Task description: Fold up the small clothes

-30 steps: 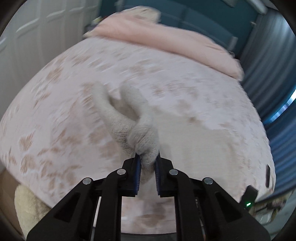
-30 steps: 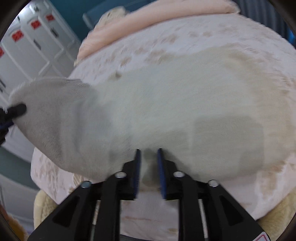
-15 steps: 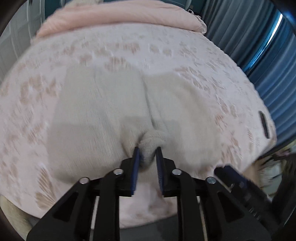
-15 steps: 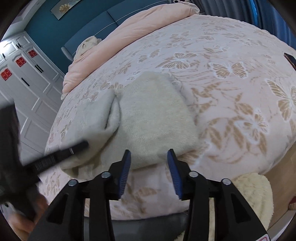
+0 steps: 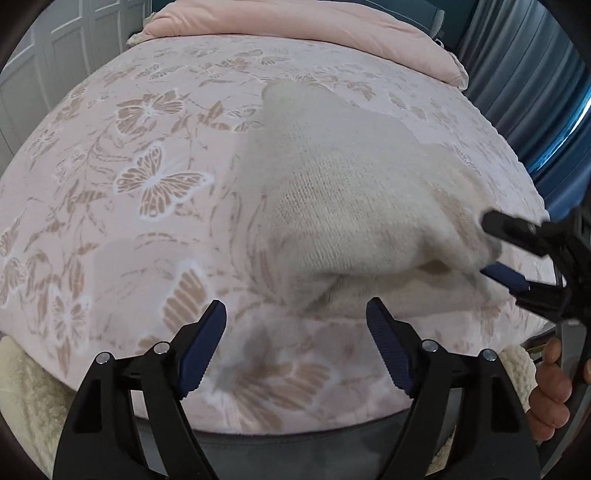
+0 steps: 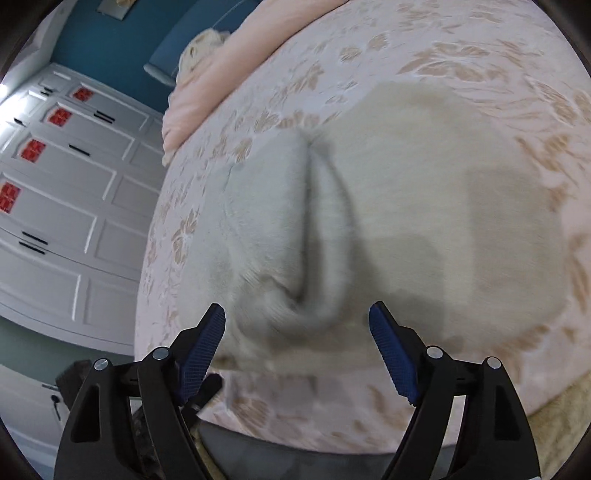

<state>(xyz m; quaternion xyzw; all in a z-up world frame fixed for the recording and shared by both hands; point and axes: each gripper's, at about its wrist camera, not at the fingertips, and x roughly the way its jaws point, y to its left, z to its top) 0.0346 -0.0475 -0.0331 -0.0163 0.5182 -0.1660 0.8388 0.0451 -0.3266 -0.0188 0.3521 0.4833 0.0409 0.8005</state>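
Left wrist view: the left gripper (image 5: 295,325) at the bottom is opening, jaws wide, with only the butterfly-print bedspread (image 5: 147,184) between the pads. The cream knitted garment (image 5: 354,206) lies centre-right on it, its near edge lifted in a fold. Only here the right gripper (image 5: 495,251) enters from the right edge, a hand (image 5: 554,384) below it, and a pink quilt (image 5: 314,26) lies along the top.

Right wrist view: the right gripper (image 6: 297,332) is opening wide, with the garment (image 6: 424,221) just ahead of its pads, creased down the middle. White wardrobe doors (image 6: 66,206) fill the left.
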